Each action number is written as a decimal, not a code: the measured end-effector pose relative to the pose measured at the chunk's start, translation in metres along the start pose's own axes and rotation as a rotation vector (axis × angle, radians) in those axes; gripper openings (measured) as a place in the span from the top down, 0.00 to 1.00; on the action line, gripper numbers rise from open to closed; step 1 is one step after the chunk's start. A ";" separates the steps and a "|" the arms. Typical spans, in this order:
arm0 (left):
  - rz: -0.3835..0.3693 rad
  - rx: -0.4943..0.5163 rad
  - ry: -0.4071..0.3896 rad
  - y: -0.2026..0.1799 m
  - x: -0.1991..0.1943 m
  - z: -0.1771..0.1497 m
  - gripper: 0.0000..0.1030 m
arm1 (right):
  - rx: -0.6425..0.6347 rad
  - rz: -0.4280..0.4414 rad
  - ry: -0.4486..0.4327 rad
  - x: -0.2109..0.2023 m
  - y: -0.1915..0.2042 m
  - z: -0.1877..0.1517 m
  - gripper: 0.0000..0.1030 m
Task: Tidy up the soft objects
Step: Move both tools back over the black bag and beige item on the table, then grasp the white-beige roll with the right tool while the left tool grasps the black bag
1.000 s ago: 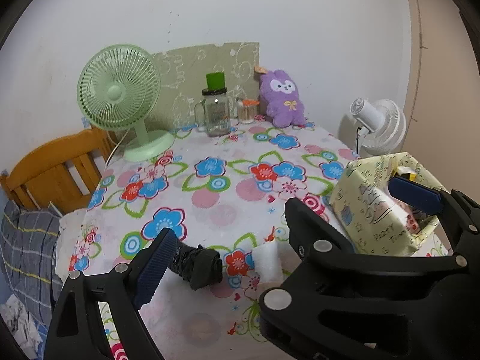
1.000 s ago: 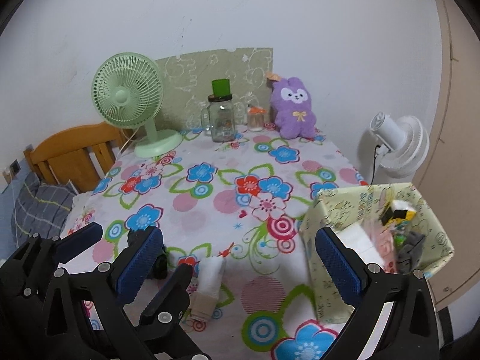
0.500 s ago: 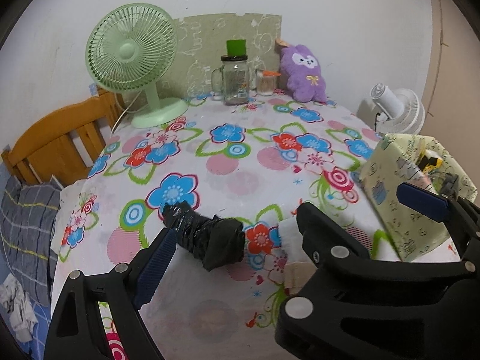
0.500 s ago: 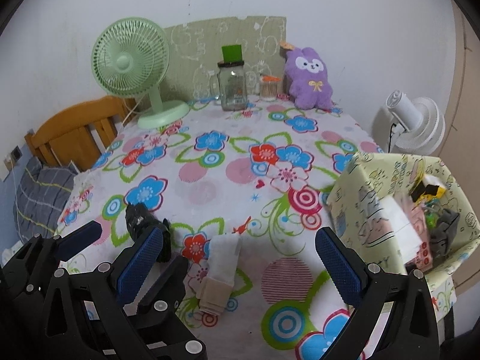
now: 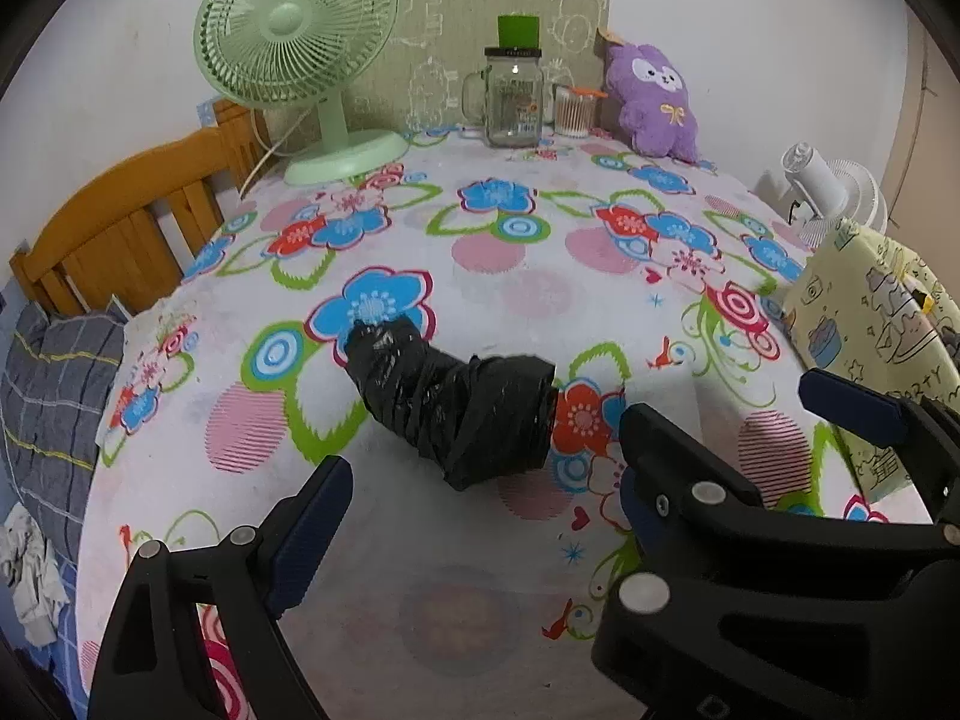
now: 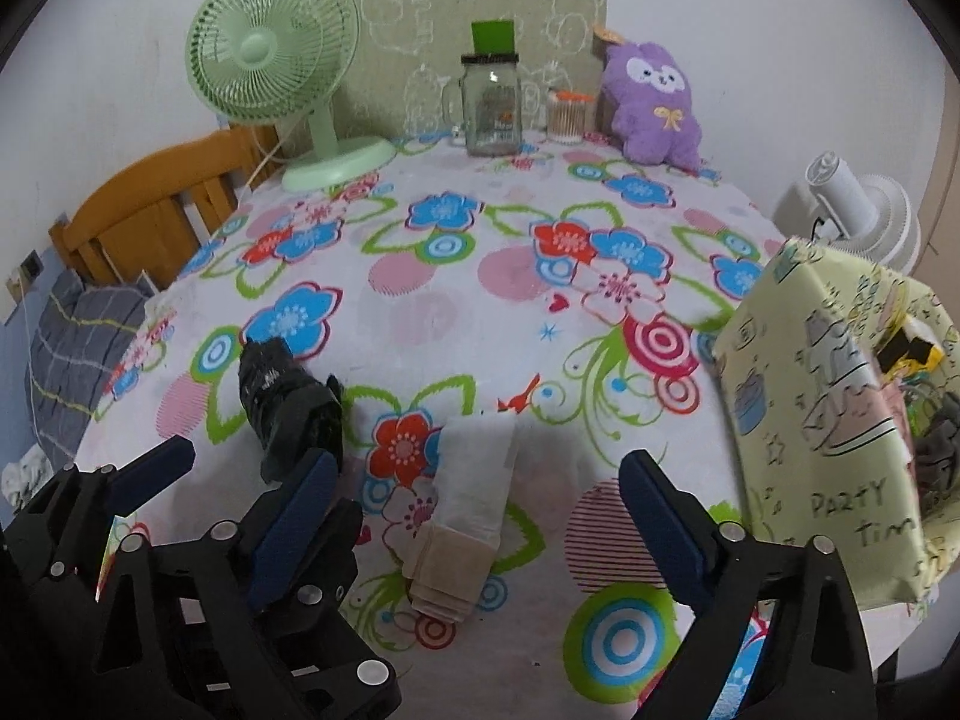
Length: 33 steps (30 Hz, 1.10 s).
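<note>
As both tools (image 6: 480, 516) lowered, right narrowing

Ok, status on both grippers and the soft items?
Left gripper open over black bundle. Right gripper open, jaws just narrowed, astride white folded cloth. Both items loose on table. Nothing blocking.

Two fans (image 6: 270, 60) (one green, one white (image 6: 864, 210)), one plush (image 6: 654, 102), one jar (image 6: 489, 105).
</note>
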<state>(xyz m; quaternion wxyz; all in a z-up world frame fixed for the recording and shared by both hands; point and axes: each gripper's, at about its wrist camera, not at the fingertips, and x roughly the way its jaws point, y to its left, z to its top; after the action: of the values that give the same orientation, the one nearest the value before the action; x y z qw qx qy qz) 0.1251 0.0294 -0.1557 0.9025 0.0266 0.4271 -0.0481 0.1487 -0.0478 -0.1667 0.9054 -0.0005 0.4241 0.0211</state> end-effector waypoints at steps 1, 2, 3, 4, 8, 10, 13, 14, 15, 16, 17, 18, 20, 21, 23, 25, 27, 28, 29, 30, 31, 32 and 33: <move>-0.001 -0.001 0.005 0.000 0.002 -0.001 0.11 | 0.001 0.003 0.015 0.004 0.000 -0.001 0.09; -0.002 -0.002 0.013 0.000 0.004 -0.002 0.11 | 0.001 0.007 0.024 0.007 0.000 -0.001 0.12; -0.003 -0.002 0.019 0.000 0.006 -0.003 0.11 | -0.001 0.012 0.035 0.009 0.000 -0.002 0.14; -0.003 -0.003 0.025 0.000 0.008 -0.003 0.11 | -0.004 0.018 0.050 0.013 0.000 -0.003 0.16; -0.004 -0.005 0.051 0.000 0.017 -0.007 0.11 | -0.007 0.031 0.086 0.023 0.001 -0.005 0.20; -0.006 -0.005 0.062 0.000 0.020 -0.007 0.11 | -0.006 0.031 0.101 0.027 0.001 -0.006 0.20; -0.014 -0.005 0.076 -0.001 0.023 -0.009 0.11 | -0.011 0.040 0.119 0.031 0.002 -0.008 0.27; -0.018 -0.007 0.083 -0.001 0.024 -0.010 0.11 | -0.014 0.043 0.128 0.033 0.002 -0.008 0.29; -0.019 -0.008 0.090 -0.001 0.026 -0.010 0.11 | -0.014 0.045 0.133 0.035 0.002 -0.008 0.30; -0.023 -0.009 0.097 -0.001 0.027 -0.011 0.11 | -0.012 0.048 0.139 0.036 0.001 -0.009 0.30; -0.021 -0.009 0.095 -0.001 0.028 -0.011 0.11 | -0.009 0.057 0.147 0.038 0.001 -0.010 0.32; -0.022 -0.007 0.095 -0.002 0.027 -0.011 0.10 | -0.008 0.062 0.145 0.038 0.001 -0.010 0.33; -0.029 -0.007 0.096 -0.002 0.027 -0.012 0.07 | -0.013 0.061 0.144 0.038 0.001 -0.011 0.37; -0.035 -0.006 0.098 -0.003 0.027 -0.011 0.07 | -0.015 0.060 0.143 0.039 0.001 -0.011 0.41; -0.012 0.002 0.095 -0.006 0.027 -0.011 0.07 | -0.027 0.039 0.140 0.038 0.000 -0.010 0.56; -0.004 0.005 0.091 -0.008 0.027 -0.011 0.07 | -0.041 0.022 0.136 0.039 -0.002 -0.010 0.63; -0.004 0.003 0.094 -0.008 0.028 -0.010 0.07 | -0.038 0.023 0.133 0.039 -0.004 -0.010 0.68; -0.002 0.003 0.095 -0.008 0.028 -0.010 0.07 | -0.037 0.023 0.134 0.039 -0.005 -0.009 0.70; 0.002 0.002 0.095 -0.009 0.028 -0.009 0.07 | -0.035 0.024 0.136 0.039 -0.007 -0.009 0.71; 0.004 0.003 0.095 -0.009 0.028 -0.008 0.07 | -0.035 0.028 0.137 0.039 -0.007 -0.009 0.72; 0.006 0.002 0.095 -0.009 0.028 -0.007 0.07 | -0.032 0.034 0.140 0.039 -0.008 -0.008 0.72; 0.009 0.000 0.093 -0.009 0.028 -0.005 0.07 | -0.029 0.040 0.143 0.038 -0.009 -0.006 0.73; 0.010 -0.001 0.091 -0.008 0.028 -0.004 0.07 | -0.030 0.044 0.141 0.038 -0.009 -0.005 0.73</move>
<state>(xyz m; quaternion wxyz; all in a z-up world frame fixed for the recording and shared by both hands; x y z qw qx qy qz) 0.1385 0.0196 -0.1796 0.8825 0.0303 0.4674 -0.0422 0.1692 -0.0555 -0.1995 0.8724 -0.0060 0.4864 0.0473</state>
